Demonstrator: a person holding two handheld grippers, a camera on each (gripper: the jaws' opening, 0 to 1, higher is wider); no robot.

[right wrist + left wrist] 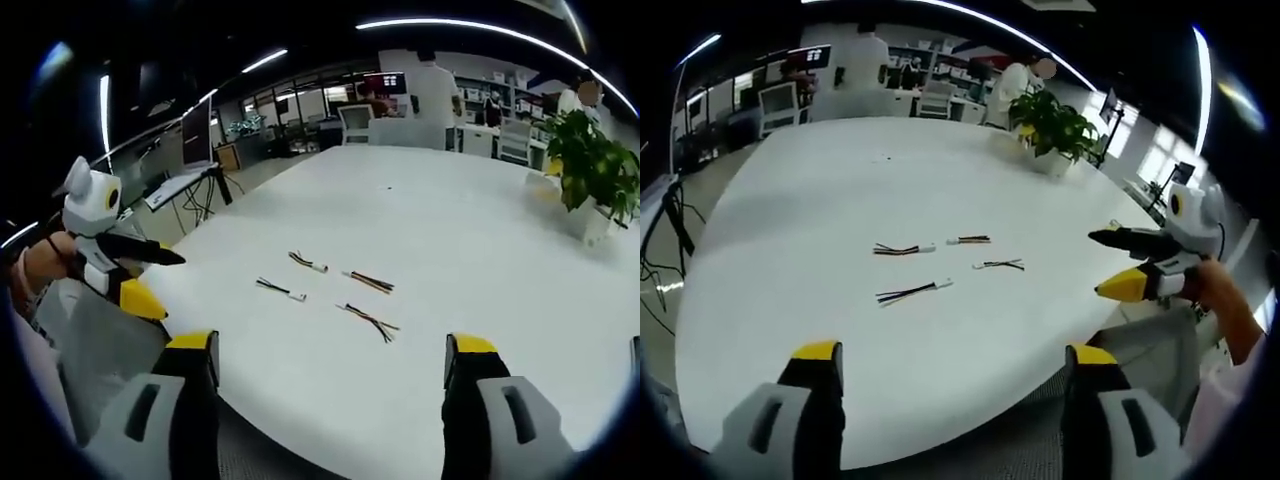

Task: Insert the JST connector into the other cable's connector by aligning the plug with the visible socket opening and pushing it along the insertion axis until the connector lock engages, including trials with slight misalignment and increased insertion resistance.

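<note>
Both claws hang wide open past the near edge of the big white table, gripping nothing. Seen from the left gripper view, the left gripper shows two yellow-tipped jaws set far apart, and the right gripper comes in from the right, held in a hand, its jaws also spread, off the table's right edge. From the right gripper view, the right gripper's own jaws stand apart just the same, and the left gripper sits at the left, beside the table's edge.

Four short cable pieces lie loose toward the middle of the table, a little nearer the near edge, apart from one another. Two carry white connectors: one cable with white plug nearest the edge, and a second white-ended cable behind it. Further right lie a shorter cable and a dark-wired cable.

A potted plant stands by the far right edge. People stand among desks beyond the table's far edge. No lettering is readable anywhere.
</note>
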